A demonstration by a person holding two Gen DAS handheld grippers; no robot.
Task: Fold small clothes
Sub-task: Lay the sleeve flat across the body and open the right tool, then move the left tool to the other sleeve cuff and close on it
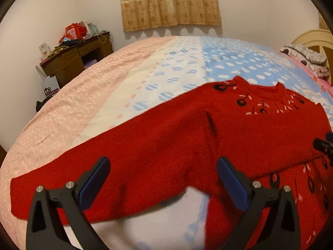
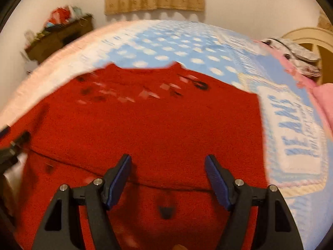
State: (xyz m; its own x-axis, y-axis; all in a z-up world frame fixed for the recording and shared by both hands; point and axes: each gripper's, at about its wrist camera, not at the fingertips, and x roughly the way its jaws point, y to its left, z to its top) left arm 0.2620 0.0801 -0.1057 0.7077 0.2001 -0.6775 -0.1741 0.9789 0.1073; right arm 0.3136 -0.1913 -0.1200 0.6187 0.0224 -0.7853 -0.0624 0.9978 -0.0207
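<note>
A small red knitted sweater [image 1: 239,133] with black and pink flower stitching lies flat on the bed; it also shows in the right wrist view [image 2: 145,125]. Its left sleeve [image 1: 93,177] stretches out to the left. My left gripper [image 1: 163,166] is open and empty, hovering just above that sleeve near the armpit. My right gripper [image 2: 168,164] is open and empty above the sweater's body, near a seam across the lower part. The right gripper's tip shows at the right edge of the left wrist view [image 1: 324,145]. The right wrist view is motion-blurred.
The bed has a quilt [image 1: 145,79] in pink, white and blue with dots. A pillow [image 1: 306,58] and a headboard [image 1: 312,39] lie at the far right. A cluttered brown desk [image 1: 79,56] stands by the far left wall under a curtain [image 1: 170,4].
</note>
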